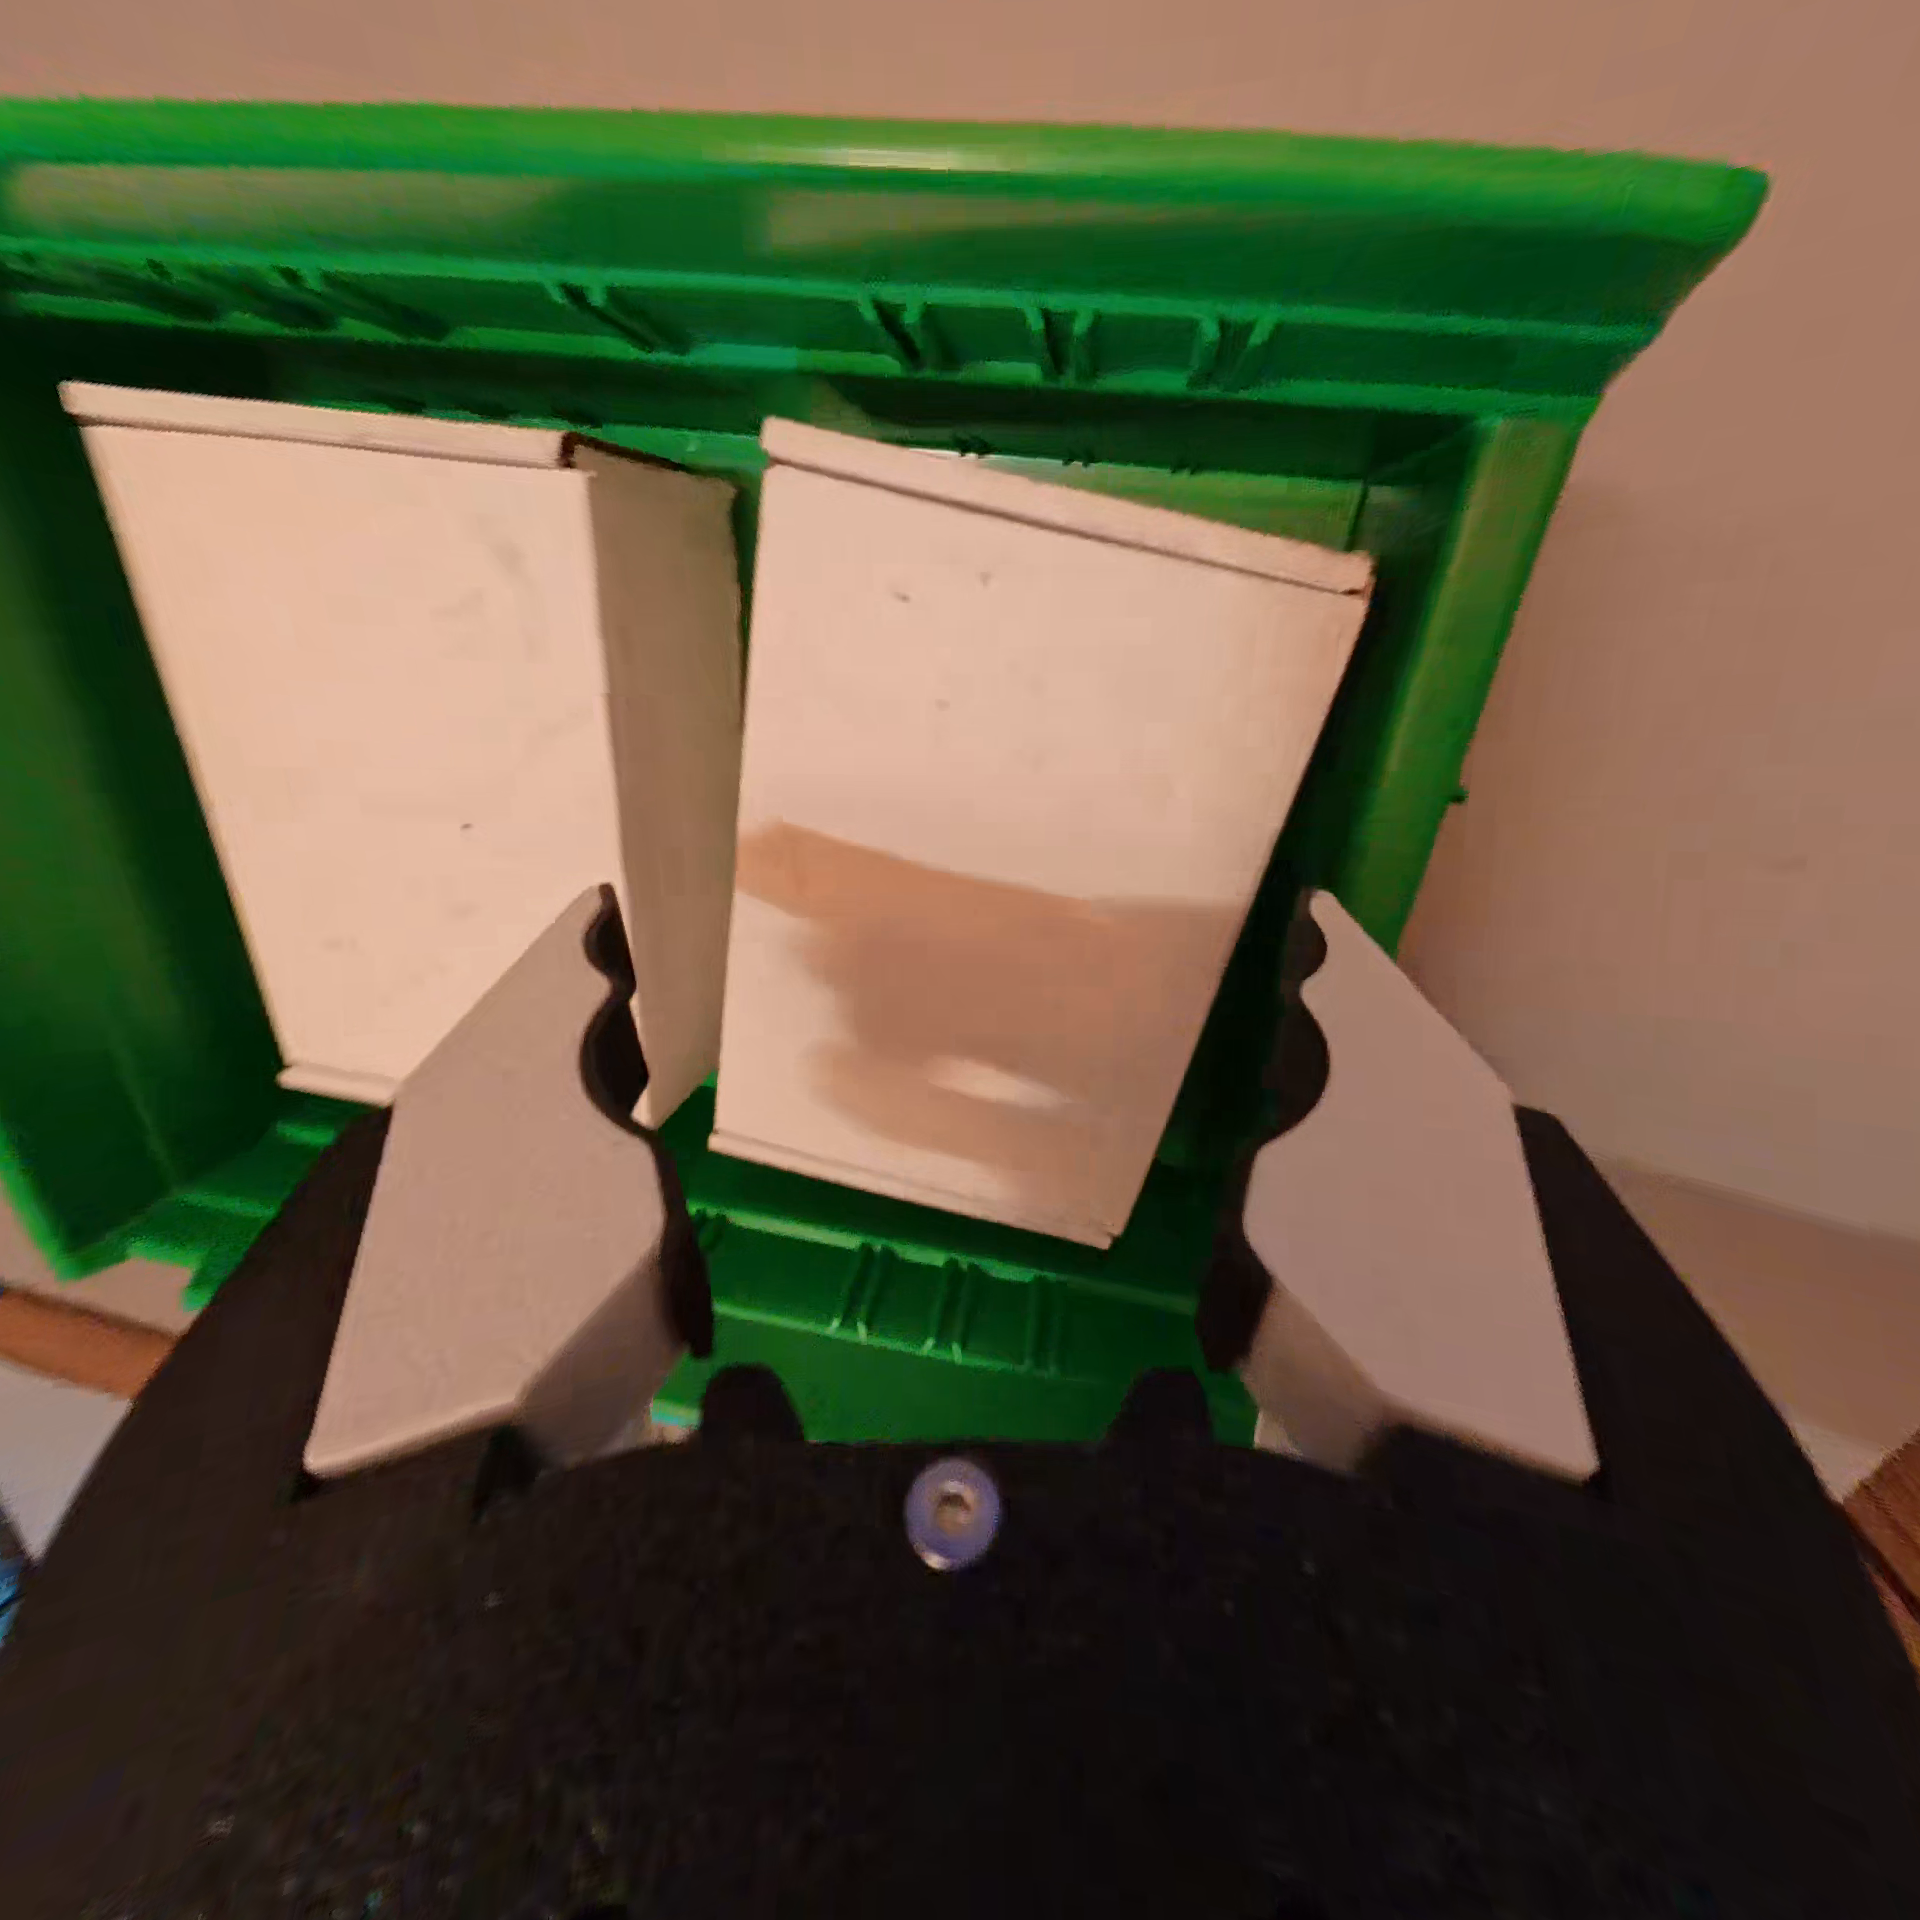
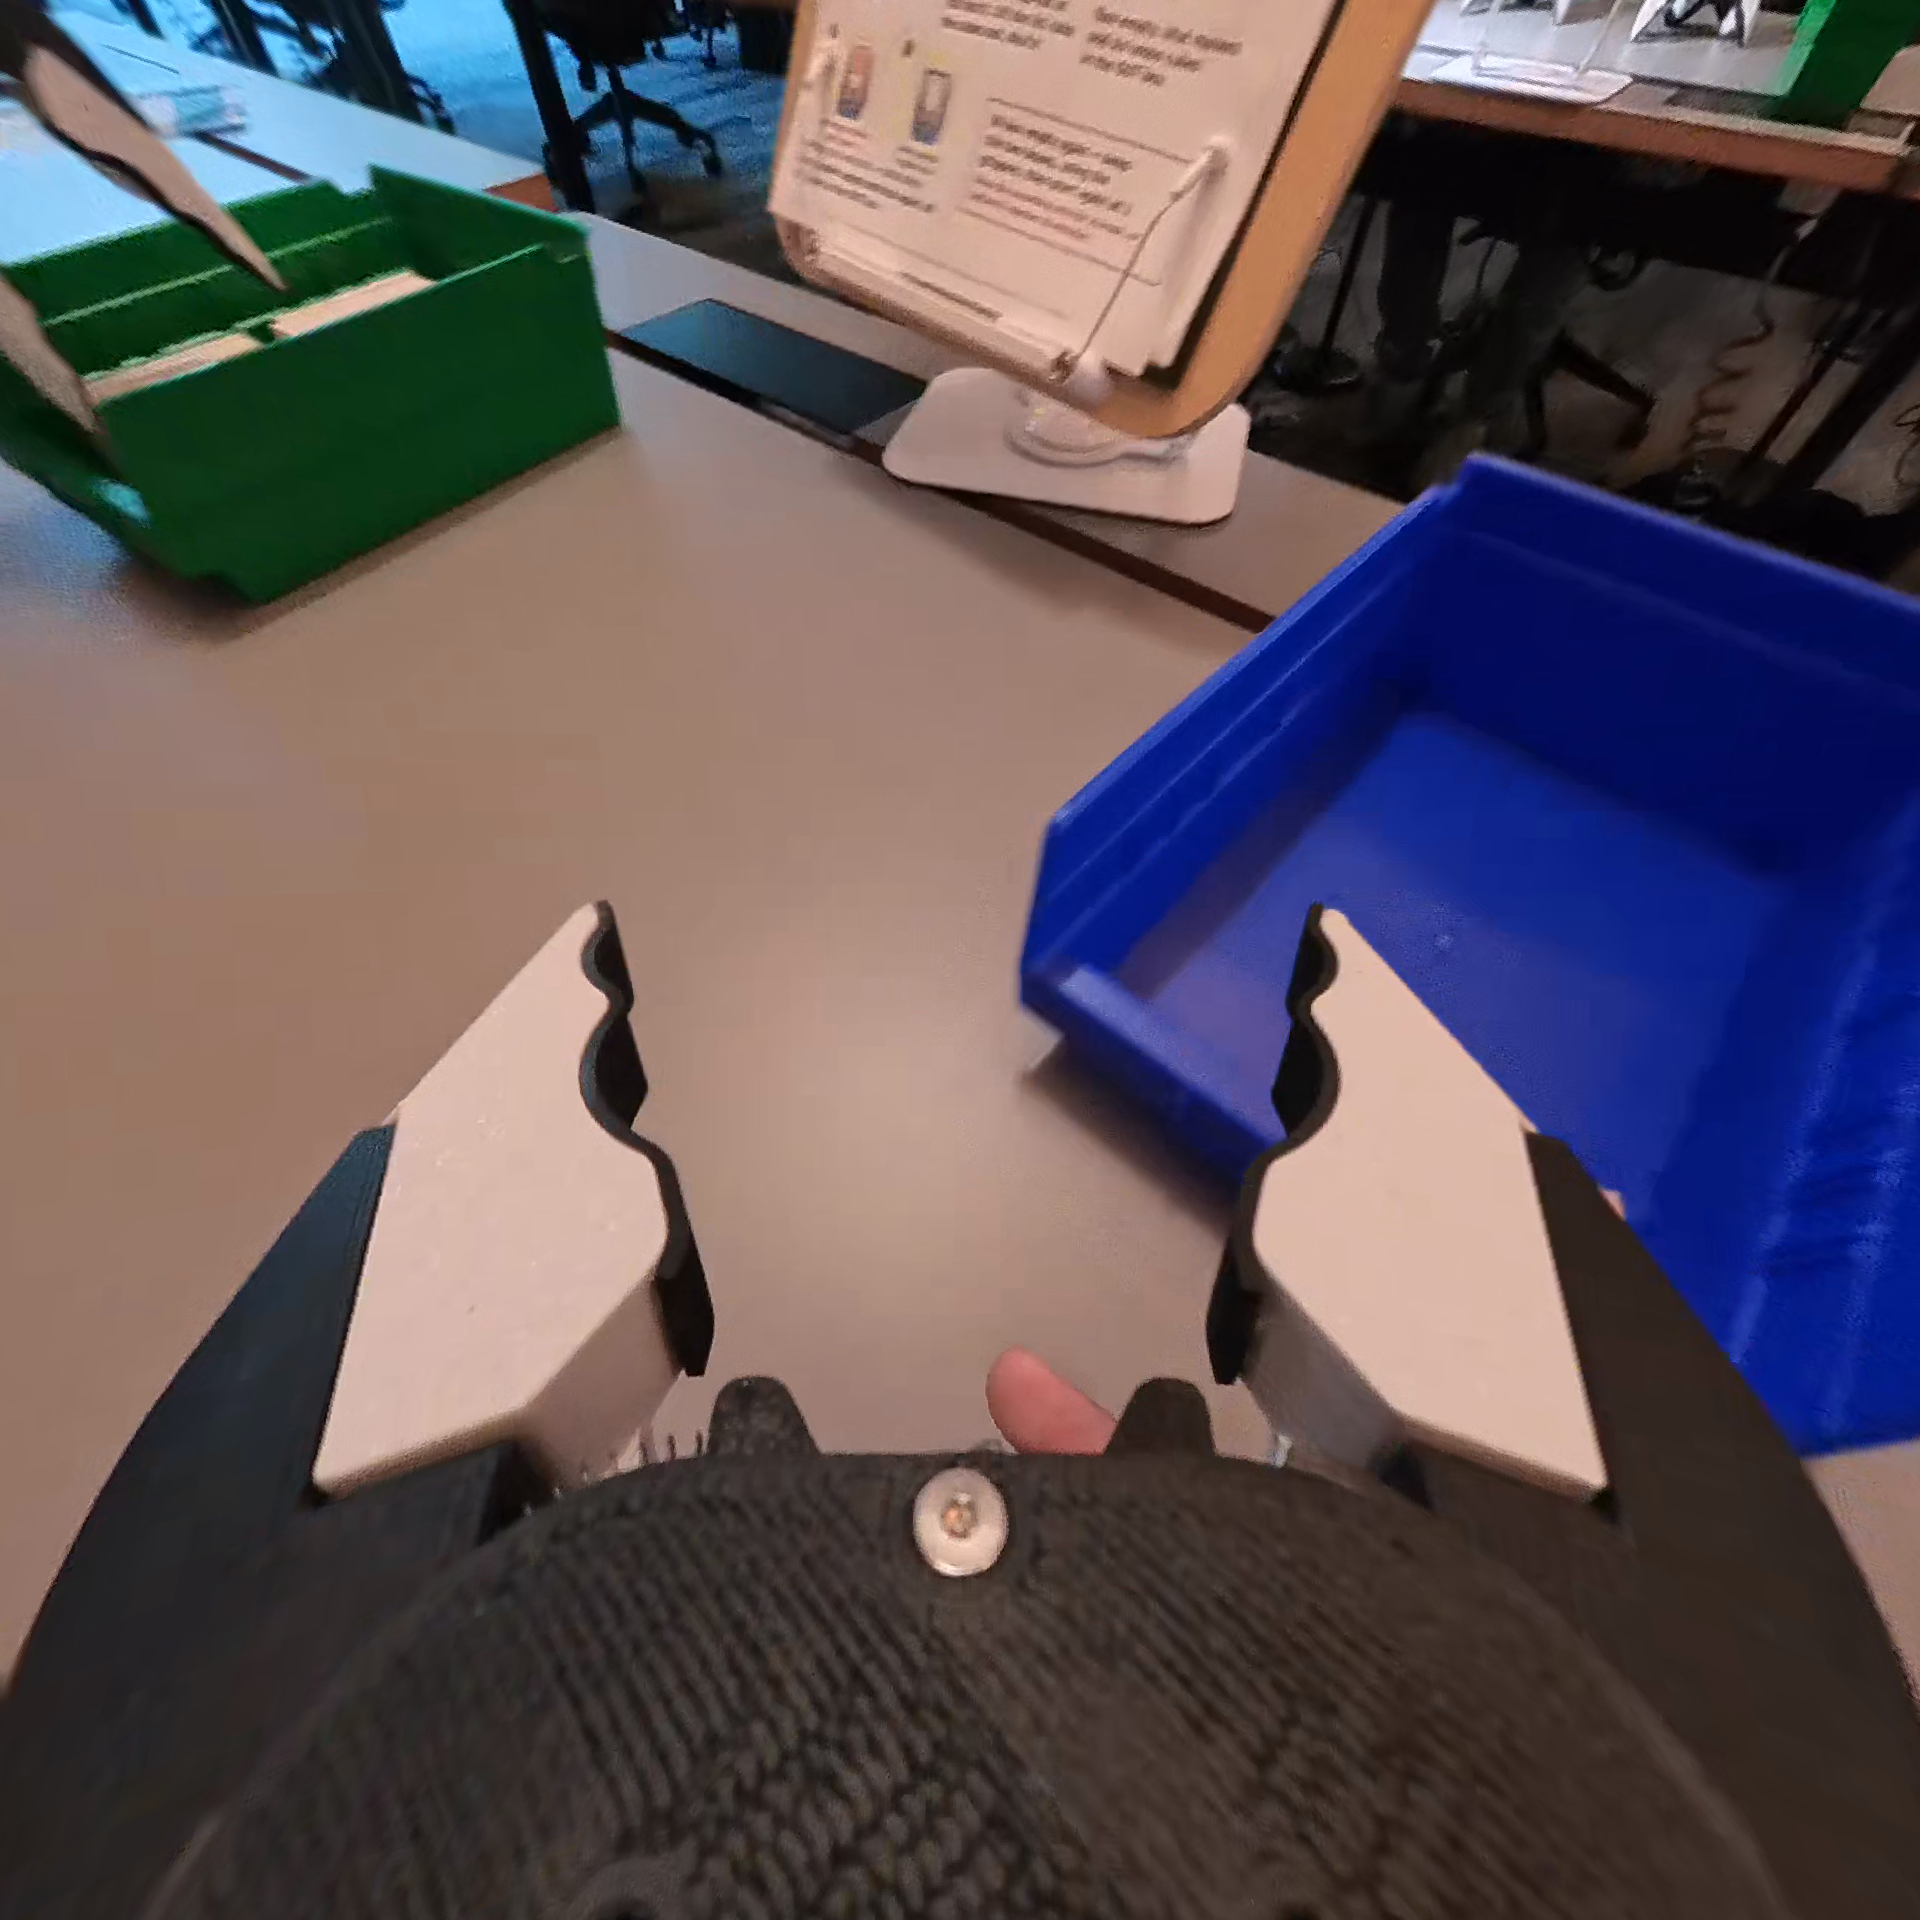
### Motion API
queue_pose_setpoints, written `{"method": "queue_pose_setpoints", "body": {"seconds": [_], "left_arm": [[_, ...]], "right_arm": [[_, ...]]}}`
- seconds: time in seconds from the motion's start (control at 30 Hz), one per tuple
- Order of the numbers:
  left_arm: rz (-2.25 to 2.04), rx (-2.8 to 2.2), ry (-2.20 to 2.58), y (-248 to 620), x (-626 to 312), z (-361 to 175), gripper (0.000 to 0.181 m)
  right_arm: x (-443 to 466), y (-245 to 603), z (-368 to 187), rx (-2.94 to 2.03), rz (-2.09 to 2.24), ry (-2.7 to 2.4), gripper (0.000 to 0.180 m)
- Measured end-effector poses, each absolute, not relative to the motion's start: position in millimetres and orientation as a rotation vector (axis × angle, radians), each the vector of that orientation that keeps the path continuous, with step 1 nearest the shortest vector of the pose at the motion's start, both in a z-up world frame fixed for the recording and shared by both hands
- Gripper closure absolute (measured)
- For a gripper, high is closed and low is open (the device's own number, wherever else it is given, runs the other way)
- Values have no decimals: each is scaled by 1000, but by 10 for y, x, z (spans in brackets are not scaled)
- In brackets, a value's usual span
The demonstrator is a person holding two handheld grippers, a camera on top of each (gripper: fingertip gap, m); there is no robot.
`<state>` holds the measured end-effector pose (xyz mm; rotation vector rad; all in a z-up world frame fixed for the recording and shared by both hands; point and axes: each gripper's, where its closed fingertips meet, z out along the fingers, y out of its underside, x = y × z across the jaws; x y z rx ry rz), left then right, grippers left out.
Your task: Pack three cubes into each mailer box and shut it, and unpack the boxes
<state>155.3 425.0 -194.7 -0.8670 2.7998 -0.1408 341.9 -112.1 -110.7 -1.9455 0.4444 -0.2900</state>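
Two shut white mailer boxes lie side by side in a green bin [image 1: 935, 208]. In the left wrist view the left box [image 1: 353, 707] lies flat and the right box [image 1: 997, 790] sits slightly askew. My left gripper [image 1: 956, 914] is open, hovering above the bin with its fingers astride the right box's near end. In the right wrist view my right gripper [image 2: 961, 914] is open and empty above the grey table [image 2: 623, 779]. An empty blue bin [image 2: 1538, 894] stands just right of it. The green bin [image 2: 312, 436] with both boxes sits at the far left. No cubes show.
A document stand [image 2: 1049, 187] holding printed sheets stands at the table's far edge beside a flat black object [image 2: 769, 364]. Office chairs and other desks lie beyond. A fingertip [image 2: 1039, 1403] shows behind the right gripper's base.
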Motion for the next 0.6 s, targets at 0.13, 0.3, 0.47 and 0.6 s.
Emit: {"method": "queue_pose_setpoints", "body": {"seconds": [0.13,0.3,0.47,0.6], "left_arm": [[-93,-881,2927,4227,1511,-2128,64],[8,-836,3000,4227,1521,-2369,56],[-52,-941,3014,4249,1521,-2413,52],[-33,-986,3036,4271,1519,-2433,52]], "right_arm": [[3022,-1228,-1376,-1952,-271,475,56],[2787,-1319,-1549,-1950,-267,505,56],[2733,-1296,-1554,-1920,-243,514,59],[2740,-1260,-1600,-1949,-272,496,60]]}}
